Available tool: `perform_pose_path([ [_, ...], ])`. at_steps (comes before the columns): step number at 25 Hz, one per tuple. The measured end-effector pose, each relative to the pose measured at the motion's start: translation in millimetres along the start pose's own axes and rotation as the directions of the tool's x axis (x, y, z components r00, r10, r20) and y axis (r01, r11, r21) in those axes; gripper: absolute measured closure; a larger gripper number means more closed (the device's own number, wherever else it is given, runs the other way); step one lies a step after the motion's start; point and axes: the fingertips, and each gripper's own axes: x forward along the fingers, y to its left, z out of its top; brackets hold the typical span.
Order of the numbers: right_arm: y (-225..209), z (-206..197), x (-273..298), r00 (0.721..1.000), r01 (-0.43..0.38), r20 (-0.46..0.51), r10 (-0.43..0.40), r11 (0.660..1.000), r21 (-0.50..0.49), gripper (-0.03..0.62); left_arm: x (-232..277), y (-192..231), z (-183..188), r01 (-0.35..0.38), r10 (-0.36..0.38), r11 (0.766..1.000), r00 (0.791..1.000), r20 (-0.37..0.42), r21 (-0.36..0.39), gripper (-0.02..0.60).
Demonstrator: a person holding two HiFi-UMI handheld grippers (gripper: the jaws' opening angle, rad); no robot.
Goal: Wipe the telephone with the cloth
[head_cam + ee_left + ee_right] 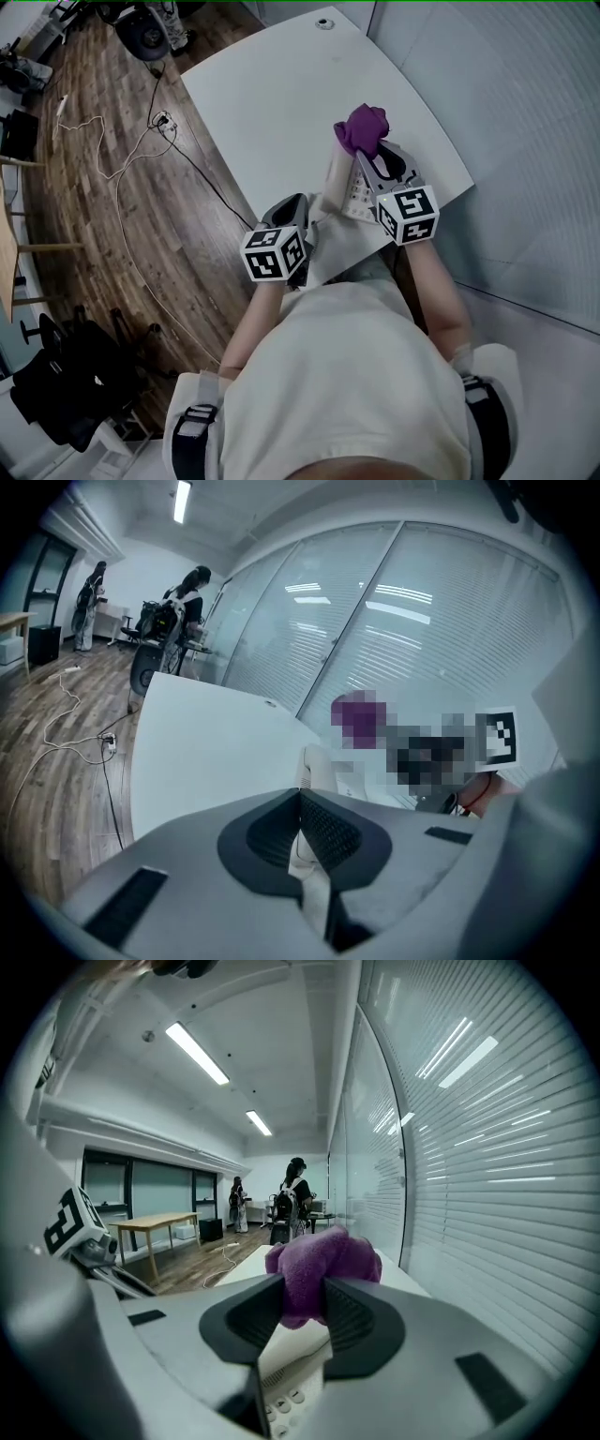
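A white telephone (345, 184) lies near the front edge of the white table (281, 94). My right gripper (367, 150) is shut on a bunched purple cloth (363, 127) and holds it over the phone's far end. In the right gripper view the cloth (323, 1265) bulges out past the pads of the gripper (302, 1302), and the phone's keys (281, 1393) show just below. My left gripper (298, 202) hovers at the table's front edge, left of the phone, jaws shut. From the left gripper (300, 827) the telephone (323, 766) lies ahead, slightly right.
The table edge runs diagonally, with wood floor to its left carrying a white cable (112, 169) and a black cable. A glass wall with blinds (469, 1147) stands close on the right. A black chair (66, 384) sits at the lower left. People stand far off in the room.
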Motion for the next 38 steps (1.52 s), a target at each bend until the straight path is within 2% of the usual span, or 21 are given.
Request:
perform_pose_path([
  [8,-20.9,-16.6,40.3,0.997,0.011,-0.074,-0.018,0.995,-0.102,0.464,21.1,2.2,-10.8,-0.017,0.017,1.000,0.999,-0.047,-0.003,0.560],
  [20,-34.5,-43.8,76.9,0.985,0.027,-0.162,-0.050,0.989,-0.142,0.464,36.9,8.3,-21.2,-0.029,0.029,1.000,0.995,-0.092,0.002,0.560],
  [25,-32.5,-51.8,78.5,0.981,0.036,-0.182,-0.068,0.984,-0.176,0.464,34.7,5.3,-24.3,-0.023,0.023,1.000,0.996,-0.087,-0.001,0.560],
  [38,-16.5,-53.3,69.7,0.981,0.035,-0.183,-0.070,0.981,-0.188,0.465,25.1,3.0,-24.8,-0.006,0.007,1.000,0.996,-0.084,0.010,0.560],
])
